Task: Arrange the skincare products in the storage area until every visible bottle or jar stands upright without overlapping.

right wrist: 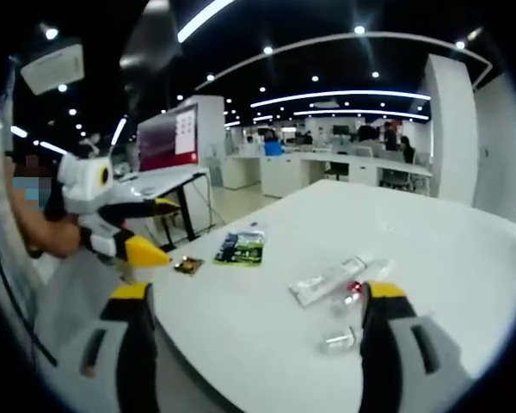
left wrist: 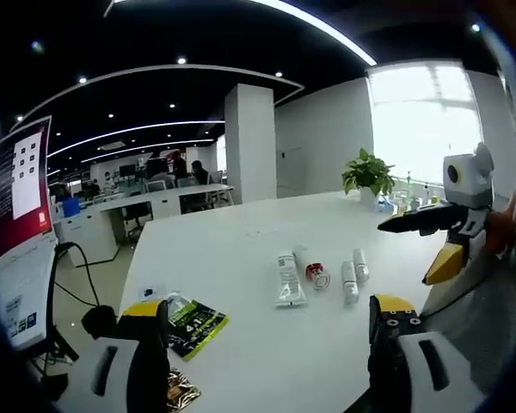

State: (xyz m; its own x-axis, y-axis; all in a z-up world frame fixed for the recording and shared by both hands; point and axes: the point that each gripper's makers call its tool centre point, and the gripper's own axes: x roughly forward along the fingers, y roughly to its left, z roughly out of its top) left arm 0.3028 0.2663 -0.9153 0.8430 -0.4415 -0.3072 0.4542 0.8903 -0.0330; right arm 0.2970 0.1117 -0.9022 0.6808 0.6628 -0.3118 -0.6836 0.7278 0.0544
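Left gripper view: the left gripper [left wrist: 267, 344] hangs above the near edge of the white surface [left wrist: 241, 249], fingers [left wrist: 150, 344] wide apart and holding nothing. The skincare products lie together near the middle of the surface, all on their sides: a flat white tube [left wrist: 287, 278], a small bottle with a red cap [left wrist: 315, 273], and 2 slim white bottles [left wrist: 351, 281] [left wrist: 360, 265] just beside it. None stands upright. A green-and-black packet [left wrist: 193, 323] lies near the left finger, well apart from the products. The right gripper [left wrist: 430, 237] enters from the right, above the surface beyond the products; its fingers appear spread, carrying nothing. A potted plant [left wrist: 367, 175] stands at the far edge.

Right gripper view: the right gripper [right wrist: 254, 344] has fingers [right wrist: 385, 344] apart and empty. The tube [right wrist: 327, 277] and red-capped bottle [right wrist: 353, 292] lie between them further out, and a clear bottle [right wrist: 340, 340] lies close to the right finger. The left gripper [right wrist: 146, 232] shows at left, spread open, with the packet [right wrist: 243, 246] beyond it.

Assessment: the work appears barely begun. The bottles look light, rigid and smooth, likely to roll or slip; take each across mid-body and tip it onto its base. The tube is soft and flat; grip near the cap, since it may only stand on that end.
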